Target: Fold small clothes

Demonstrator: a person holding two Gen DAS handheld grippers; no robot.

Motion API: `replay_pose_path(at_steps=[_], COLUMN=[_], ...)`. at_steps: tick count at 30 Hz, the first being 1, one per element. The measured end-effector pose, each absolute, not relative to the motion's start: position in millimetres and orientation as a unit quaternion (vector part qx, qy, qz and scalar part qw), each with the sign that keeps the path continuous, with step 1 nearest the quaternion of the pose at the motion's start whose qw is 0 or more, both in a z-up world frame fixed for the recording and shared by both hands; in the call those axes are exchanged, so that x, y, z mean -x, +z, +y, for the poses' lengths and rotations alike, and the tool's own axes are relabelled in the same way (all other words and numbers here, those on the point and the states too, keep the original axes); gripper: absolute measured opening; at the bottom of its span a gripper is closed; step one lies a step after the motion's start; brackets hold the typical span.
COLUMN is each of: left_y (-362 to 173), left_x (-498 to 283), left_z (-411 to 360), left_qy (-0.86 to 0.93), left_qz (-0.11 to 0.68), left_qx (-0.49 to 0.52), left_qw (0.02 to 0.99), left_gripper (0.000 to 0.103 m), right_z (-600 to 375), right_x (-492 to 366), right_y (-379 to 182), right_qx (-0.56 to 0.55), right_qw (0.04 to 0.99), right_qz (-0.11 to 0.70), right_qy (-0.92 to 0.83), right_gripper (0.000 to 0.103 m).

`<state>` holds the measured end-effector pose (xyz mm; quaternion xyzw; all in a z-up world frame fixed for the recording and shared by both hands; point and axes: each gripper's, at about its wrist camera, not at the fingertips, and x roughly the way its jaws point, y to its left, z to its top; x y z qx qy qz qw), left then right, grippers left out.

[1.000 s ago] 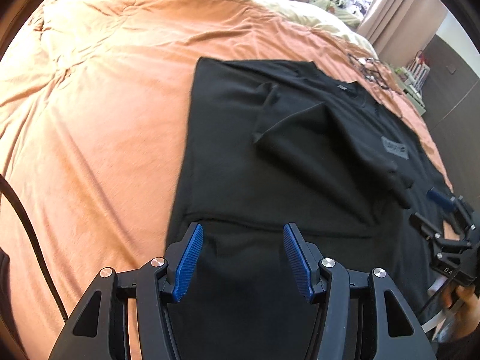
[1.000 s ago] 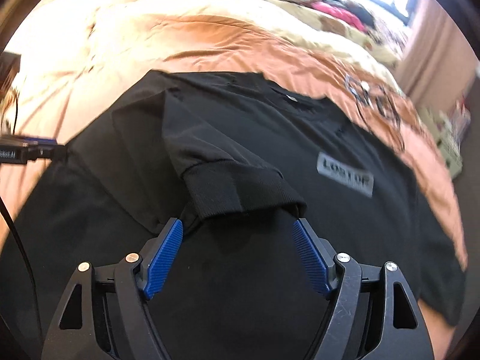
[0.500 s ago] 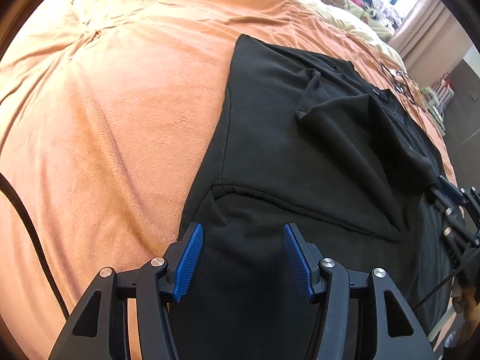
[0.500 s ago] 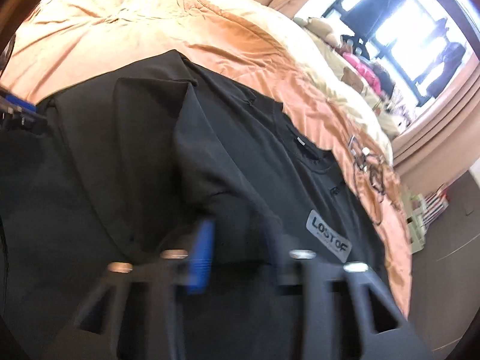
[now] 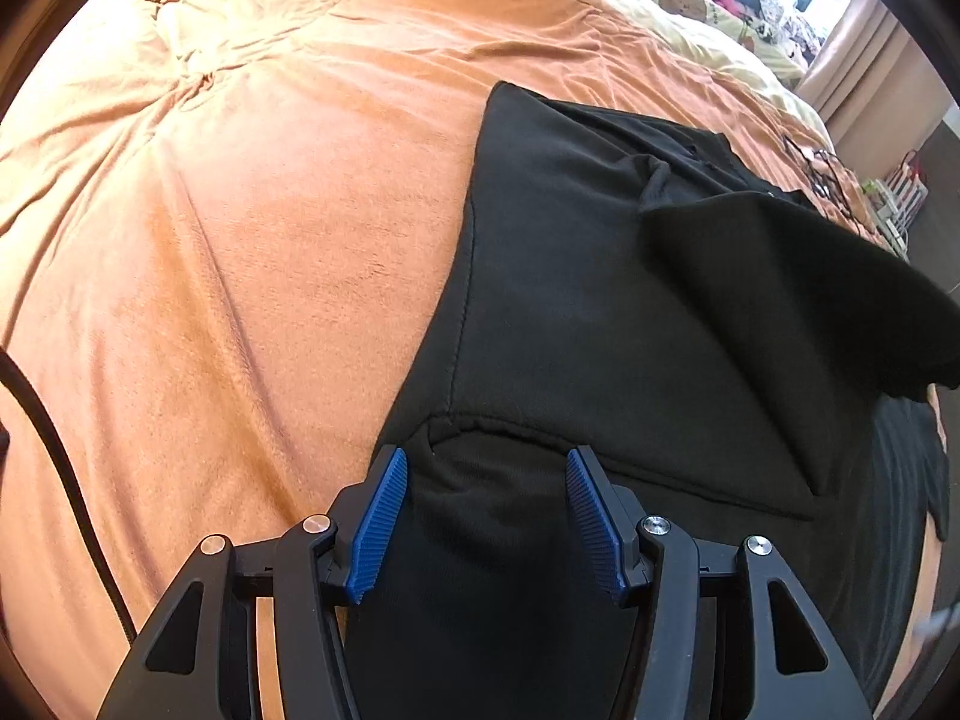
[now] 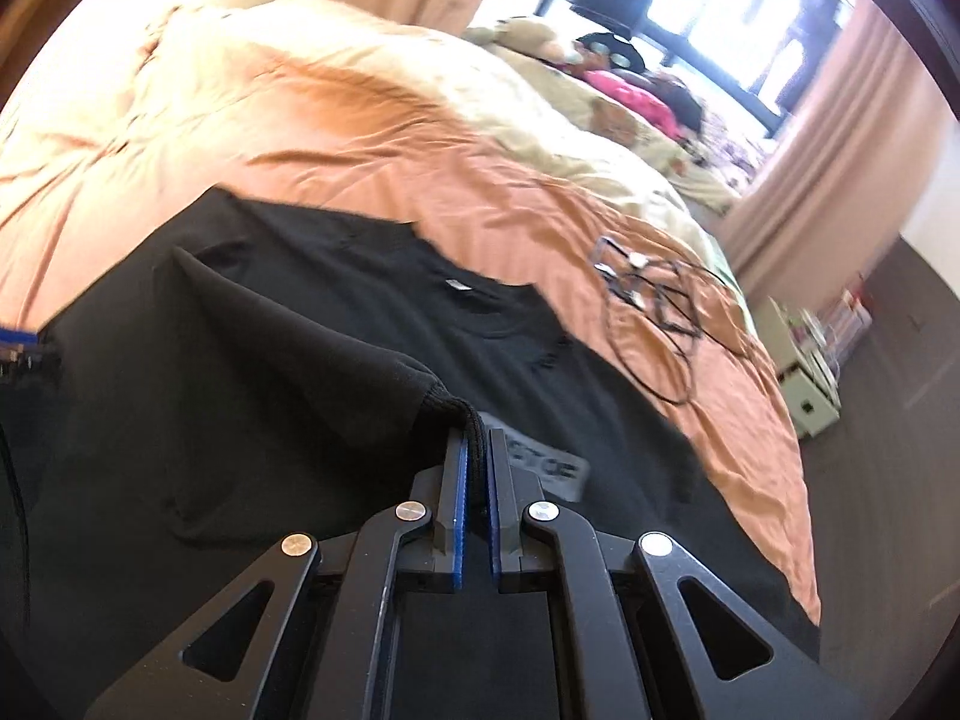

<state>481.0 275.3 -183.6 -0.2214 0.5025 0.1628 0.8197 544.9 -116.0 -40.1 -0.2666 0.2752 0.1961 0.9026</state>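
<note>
The right gripper [image 6: 474,456] pinches the sweatshirt [image 5: 600,312] sleeve cuff [image 6: 462,414]; the left gripper [image 5: 486,516] hovers spread. Sleeve-folding step: next, probably carry the cuff across the body.

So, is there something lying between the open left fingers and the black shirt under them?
Nothing visible. The left gripper is open right above the black shirt, with only the shirt's fabric showing between its fingers. The black cable lies off to the side on the orange blanket.
</note>
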Motion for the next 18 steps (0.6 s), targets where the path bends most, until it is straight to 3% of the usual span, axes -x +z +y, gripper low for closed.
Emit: replay_pose_path(at_steps=[10, 12, 18], left_y=[-187.1, -189.8, -191.4], left_x=[-486.6, -487.1, -484.1], left_z=[286.7, 291.0, 300.4], left_qy=[0.185, 0.199, 0.180], left_qz=[0.506, 0.512, 0.509], left_qx=[0.215, 0.208, 0.215], left_qw=[0.814, 0.809, 0.814], left_gripper=[0.052, 0.047, 0.047], right_z=[-161.3, -165.9, -170.7], right_x=[-576.4, -582.9, -618.3], right_y=[-8.3, -16.3, -69.4], right_qx=[0.205, 0.200, 0.163], right_qw=[0.915, 0.913, 0.887], right_qz=[0.324, 0.338, 0.422], right_qy=[0.127, 0.109, 0.097], right_gripper=[0.001, 0.001, 0.002])
